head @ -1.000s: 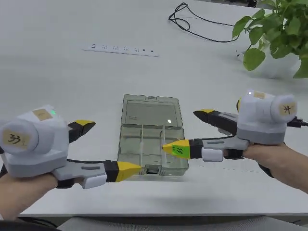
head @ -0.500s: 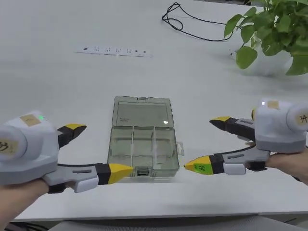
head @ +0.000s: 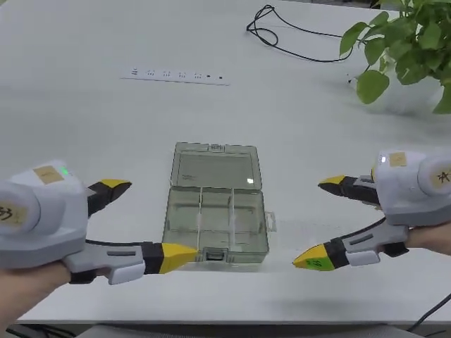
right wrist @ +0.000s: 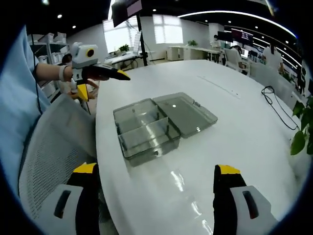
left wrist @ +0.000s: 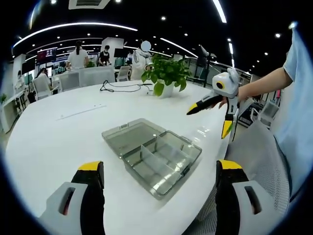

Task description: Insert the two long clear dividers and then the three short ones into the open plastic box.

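Open box sits dead centre, both tongs spread wide and holding nothing

The smoky see-through plastic box [head: 243, 250] is in the middle of the head view, close to the near edge of the white table [head: 84, 127]. Its lid [head: 215, 169] lies flat just above it in the frame. Two thin clear dividers [head: 199, 220] stand upright in the tray, running front to back; can't tell about any short ones. The left gripper [head: 146, 218] is at lower left, just beside the box, jaws far apart, pinching nothing, one yellow tip near the front corner. The right gripper [head: 320, 223] is at lower right, also wide open and empty, clear of the box.
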Demonstrator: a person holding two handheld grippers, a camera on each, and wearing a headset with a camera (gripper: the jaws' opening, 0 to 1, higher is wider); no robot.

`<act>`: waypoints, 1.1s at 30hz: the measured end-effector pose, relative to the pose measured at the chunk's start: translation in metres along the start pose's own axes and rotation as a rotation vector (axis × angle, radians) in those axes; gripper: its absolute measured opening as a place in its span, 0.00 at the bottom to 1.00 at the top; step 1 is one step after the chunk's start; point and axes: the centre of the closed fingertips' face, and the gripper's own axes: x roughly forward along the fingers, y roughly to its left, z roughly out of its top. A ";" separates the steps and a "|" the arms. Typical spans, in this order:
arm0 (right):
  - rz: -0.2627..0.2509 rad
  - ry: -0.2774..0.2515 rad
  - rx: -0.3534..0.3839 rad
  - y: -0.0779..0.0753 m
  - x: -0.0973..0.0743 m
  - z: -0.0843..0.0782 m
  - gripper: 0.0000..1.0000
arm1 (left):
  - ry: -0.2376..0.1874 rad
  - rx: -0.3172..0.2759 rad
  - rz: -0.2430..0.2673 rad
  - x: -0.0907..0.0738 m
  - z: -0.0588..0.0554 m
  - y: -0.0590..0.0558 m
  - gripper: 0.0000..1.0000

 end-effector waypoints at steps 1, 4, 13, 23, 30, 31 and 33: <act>0.011 0.032 -0.008 -0.001 0.002 -0.004 0.97 | 0.003 0.004 -0.002 0.000 0.000 0.000 0.97; 0.031 0.072 -0.042 -0.003 0.006 -0.010 0.92 | 0.007 0.015 -0.004 0.000 0.000 0.000 0.97; 0.075 0.204 -0.102 -0.013 0.021 -0.037 0.83 | 0.003 0.011 0.008 -0.002 0.001 0.000 0.96; 0.131 0.322 -0.154 -0.016 0.032 -0.054 0.66 | -0.004 0.000 0.024 -0.002 0.002 -0.002 0.95; 0.143 0.386 -0.193 -0.023 0.036 -0.063 0.55 | -0.004 0.002 0.025 -0.002 0.002 -0.003 0.95; 0.144 0.391 -0.195 -0.023 0.036 -0.064 0.54 | -0.005 0.002 0.024 -0.001 0.002 -0.003 0.95; 0.146 0.407 -0.209 -0.025 0.035 -0.065 0.51 | -0.007 -0.002 0.023 -0.001 0.002 -0.004 0.95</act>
